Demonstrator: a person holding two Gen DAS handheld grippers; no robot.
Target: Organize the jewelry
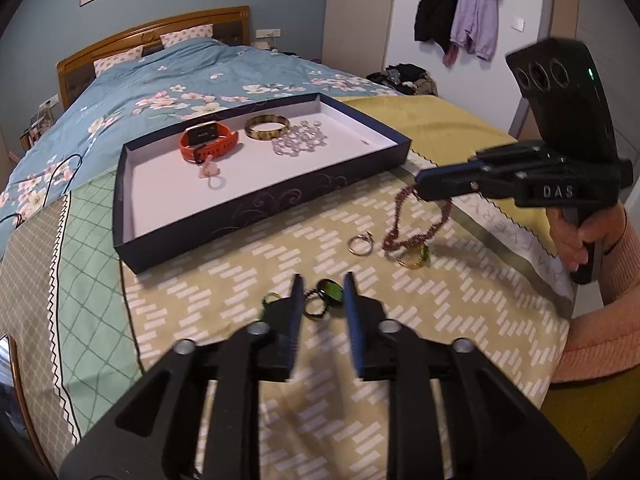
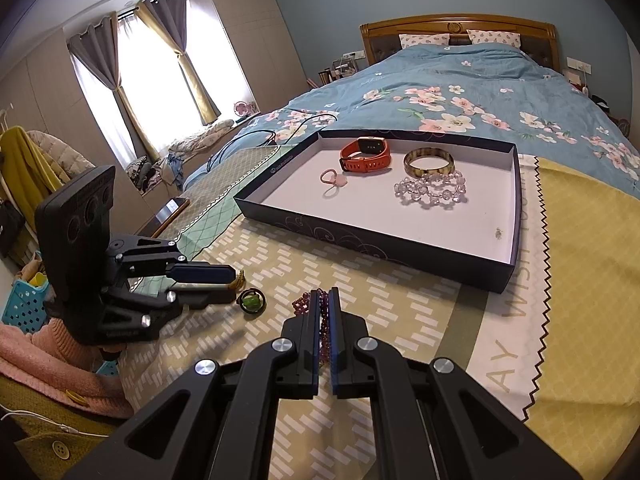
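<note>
My right gripper (image 2: 325, 300) is clenched on the purple bead necklace (image 1: 404, 232); in the right wrist view the beads are pinched between the two nearly closed fingers. From the left wrist view, the strand hangs from the fingertips in a loop, its lower end touching the patterned bedspread (image 1: 460, 312) beside a gold ring with green stones (image 1: 414, 258). A plain silver-toned ring (image 1: 360, 245) lies just left of that, apart from the necklace.

My left gripper (image 1: 322, 284) is released, fingers spread over the bedspread. Between the fingertips sits a green-stone ring with a dark beaded band (image 1: 326, 298), not gripped. A small green item (image 1: 270, 300) lies just outside the left finger; I cannot tell what it is.

The dark blue shallow box (image 2: 360, 240), white inside, rests on the bed beyond both grippers. Contents:
- orange watch (image 2: 366, 156), far side
- gold-brown bangle (image 2: 428, 162), just right of the watch
- clear crystal bead bracelet (image 2: 432, 188), touching the near edge of the bangle
- small pink ring (image 2: 332, 180), near the watch, towards the box's left wall

The necklace is outside the box, near its front right corner as seen from the left wrist. The blue floral duvet (image 2: 460, 92) covers the rest of the bed up to the wooden headboard (image 2: 456, 26).
</note>
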